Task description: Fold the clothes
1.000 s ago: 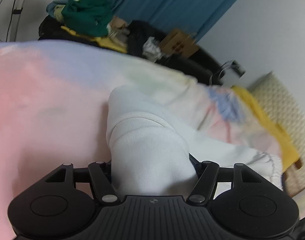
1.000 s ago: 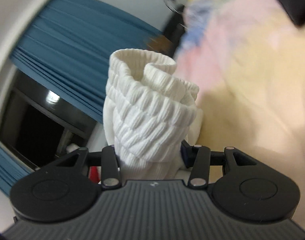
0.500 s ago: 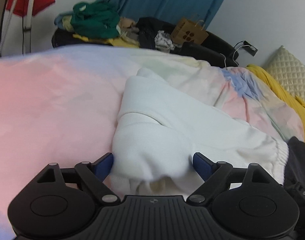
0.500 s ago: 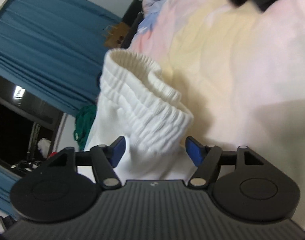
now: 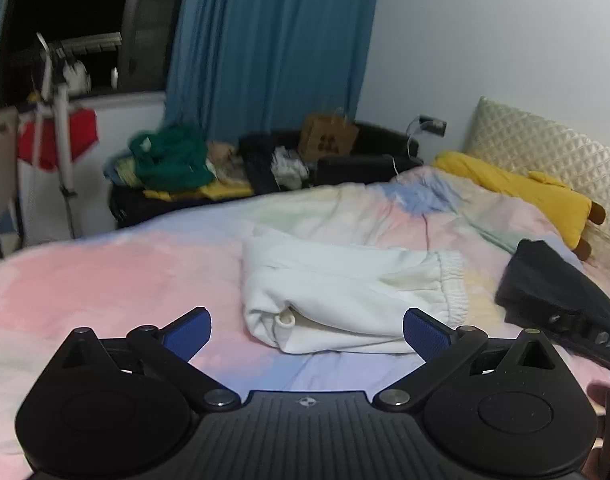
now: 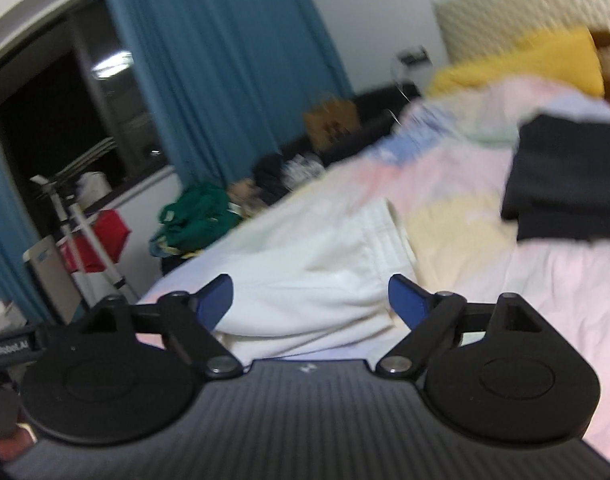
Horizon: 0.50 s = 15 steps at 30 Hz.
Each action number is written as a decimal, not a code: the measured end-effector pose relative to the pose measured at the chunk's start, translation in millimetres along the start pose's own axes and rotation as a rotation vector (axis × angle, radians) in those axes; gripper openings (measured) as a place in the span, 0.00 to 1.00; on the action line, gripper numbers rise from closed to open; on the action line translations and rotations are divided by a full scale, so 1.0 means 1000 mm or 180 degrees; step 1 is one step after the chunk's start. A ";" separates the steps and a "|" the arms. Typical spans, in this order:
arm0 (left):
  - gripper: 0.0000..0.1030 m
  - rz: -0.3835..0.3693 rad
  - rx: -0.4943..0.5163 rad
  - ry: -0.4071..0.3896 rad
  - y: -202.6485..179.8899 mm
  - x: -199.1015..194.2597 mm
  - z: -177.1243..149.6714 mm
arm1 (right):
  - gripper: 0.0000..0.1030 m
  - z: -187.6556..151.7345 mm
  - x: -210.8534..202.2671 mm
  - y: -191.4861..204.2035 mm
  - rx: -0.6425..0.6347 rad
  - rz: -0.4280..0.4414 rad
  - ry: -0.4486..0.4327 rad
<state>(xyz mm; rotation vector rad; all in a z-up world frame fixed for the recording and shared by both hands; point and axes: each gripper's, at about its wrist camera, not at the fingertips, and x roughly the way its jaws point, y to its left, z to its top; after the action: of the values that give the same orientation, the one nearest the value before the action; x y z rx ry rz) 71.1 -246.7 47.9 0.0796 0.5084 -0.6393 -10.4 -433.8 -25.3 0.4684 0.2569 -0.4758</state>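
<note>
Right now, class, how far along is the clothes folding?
Done: the white garment lies folded on the bed cover, beside a folded dark garment. In hand: nothing; left gripper and right gripper are opening, empty. Left: possibly the heap of clothes beyond the bed.

My left black two-finger gripper [image 5: 307,334] and my right black two-finger gripper [image 6: 310,300] both point slightly downward, their blue-padded jaws opening wide with nothing pressed between the pads, each hovering clear of any contact.
</note>
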 end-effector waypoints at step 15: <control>1.00 0.0230 0.0206 -0.0245 -0.017 -0.133 -0.045 | 0.83 -0.016 -0.088 0.063 -0.0687 0.0236 -0.0056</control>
<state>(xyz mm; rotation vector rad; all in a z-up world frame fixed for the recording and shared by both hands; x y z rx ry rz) -48.8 -177.1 73.2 0.1334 0.4089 -0.5860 -56.5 -342.7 14.0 0.2623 0.2698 -0.3747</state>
